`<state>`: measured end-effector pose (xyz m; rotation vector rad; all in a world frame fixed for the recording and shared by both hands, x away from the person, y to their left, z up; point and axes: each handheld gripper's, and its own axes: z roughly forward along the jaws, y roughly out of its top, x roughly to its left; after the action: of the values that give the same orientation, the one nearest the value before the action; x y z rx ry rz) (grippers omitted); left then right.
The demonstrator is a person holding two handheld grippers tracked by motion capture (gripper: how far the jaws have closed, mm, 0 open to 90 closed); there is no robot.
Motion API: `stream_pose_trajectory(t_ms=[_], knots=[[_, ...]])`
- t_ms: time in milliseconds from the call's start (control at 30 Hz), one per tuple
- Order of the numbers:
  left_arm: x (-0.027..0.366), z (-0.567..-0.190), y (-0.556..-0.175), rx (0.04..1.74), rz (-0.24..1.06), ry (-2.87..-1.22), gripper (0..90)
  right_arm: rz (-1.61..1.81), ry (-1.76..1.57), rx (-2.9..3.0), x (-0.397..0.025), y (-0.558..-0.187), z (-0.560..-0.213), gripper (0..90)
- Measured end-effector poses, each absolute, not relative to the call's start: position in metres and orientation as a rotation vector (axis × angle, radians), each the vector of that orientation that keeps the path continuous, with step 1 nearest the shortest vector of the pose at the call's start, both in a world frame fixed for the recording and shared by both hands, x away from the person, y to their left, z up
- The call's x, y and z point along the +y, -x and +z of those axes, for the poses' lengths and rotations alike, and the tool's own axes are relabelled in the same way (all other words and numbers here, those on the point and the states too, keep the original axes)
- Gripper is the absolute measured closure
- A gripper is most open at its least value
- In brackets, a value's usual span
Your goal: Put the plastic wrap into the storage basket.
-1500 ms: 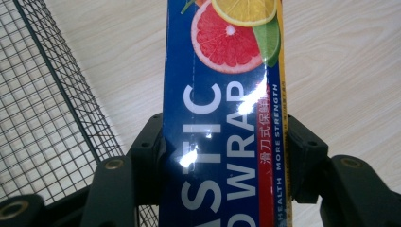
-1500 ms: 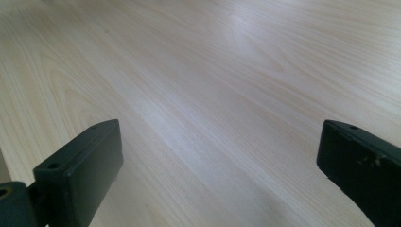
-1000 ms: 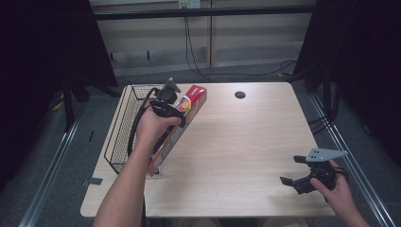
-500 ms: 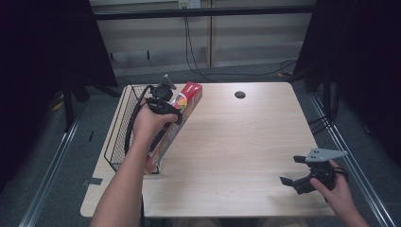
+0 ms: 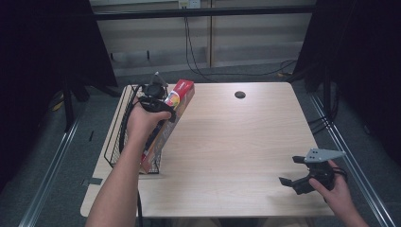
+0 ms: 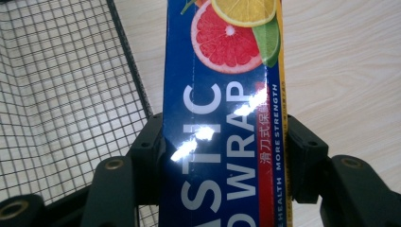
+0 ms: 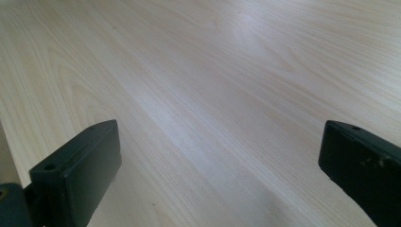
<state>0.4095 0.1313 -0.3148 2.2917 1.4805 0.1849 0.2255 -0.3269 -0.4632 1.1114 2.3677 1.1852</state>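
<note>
While the left gripper (image 5: 158,101) clamps the long plastic wrap box (image 6: 222,118) across its width, one jaw pressed against each long edge, the box hangs tilted over the right-hand rim of the wire basket (image 5: 118,142) at the left edge of the table (image 5: 246,142). In the high view its red far end (image 5: 184,89) points up and away, over the tabletop, and its near end dips down toward the basket's near corner; whether that end rests on the mesh or hangs free I cannot tell. The left gripper view shows the basket's mesh floor on one side of the box and bare wood on the other, so the box straddles the rim. My reading is that the transfer is midway: the grasp is made and firm, but the box lies flat neither in the basket nor on the table, and setting it down and letting go are left. The right gripper (image 5: 295,177) hovers low near the table's near right corner, jaws spread wide with nothing between them
</note>
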Motion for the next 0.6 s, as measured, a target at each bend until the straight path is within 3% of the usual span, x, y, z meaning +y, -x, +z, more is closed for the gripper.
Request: stream_pose_trajectory(t_ms=[600], knots=[[0.155,-0.316,-0.411,1.583,0.217,-2.239,43.5,1.184,-1.107,2.365,-0.326,-0.226,-0.463,0.1]])
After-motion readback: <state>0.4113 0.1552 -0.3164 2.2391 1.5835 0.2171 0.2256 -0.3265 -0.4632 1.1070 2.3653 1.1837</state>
